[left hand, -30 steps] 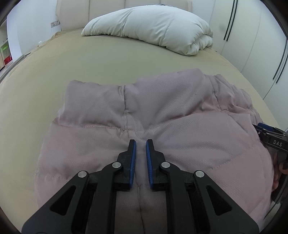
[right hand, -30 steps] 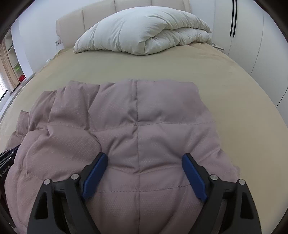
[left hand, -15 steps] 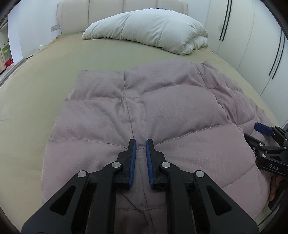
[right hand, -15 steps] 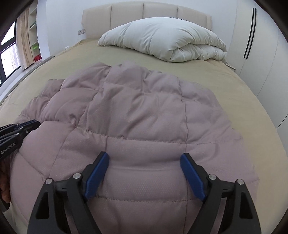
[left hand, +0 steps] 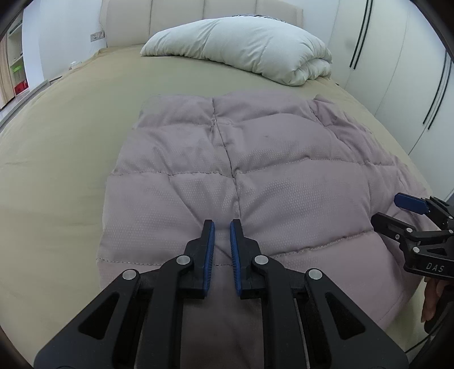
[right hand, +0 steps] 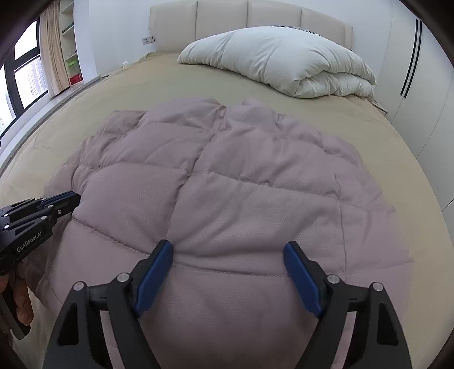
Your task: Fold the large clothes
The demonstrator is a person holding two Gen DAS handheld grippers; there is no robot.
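Note:
A mauve quilted puffer garment (left hand: pixel 244 181) lies spread flat on the tan bed; it also fills the right wrist view (right hand: pixel 227 198). My left gripper (left hand: pixel 221 227) hovers over its near edge with the jaws almost together and nothing between them. My right gripper (right hand: pixel 228 249) is wide open and empty above the garment's near hem. The right gripper shows at the right edge of the left wrist view (left hand: pixel 417 224). The left gripper shows at the left edge of the right wrist view (right hand: pixel 42 210).
A folded white duvet (left hand: pixel 249 48) lies at the head of the tan bed (left hand: pixel 71 136), by the padded headboard (right hand: pixel 249 20). White wardrobe doors (left hand: pixel 397 71) stand to the right. A window and shelves (right hand: pixel 34 71) are to the left.
Both grippers pulled back and rose, so more of the garment shows, now lying flatter. The left jaws stayed almost together and the right jaws stayed wide open.

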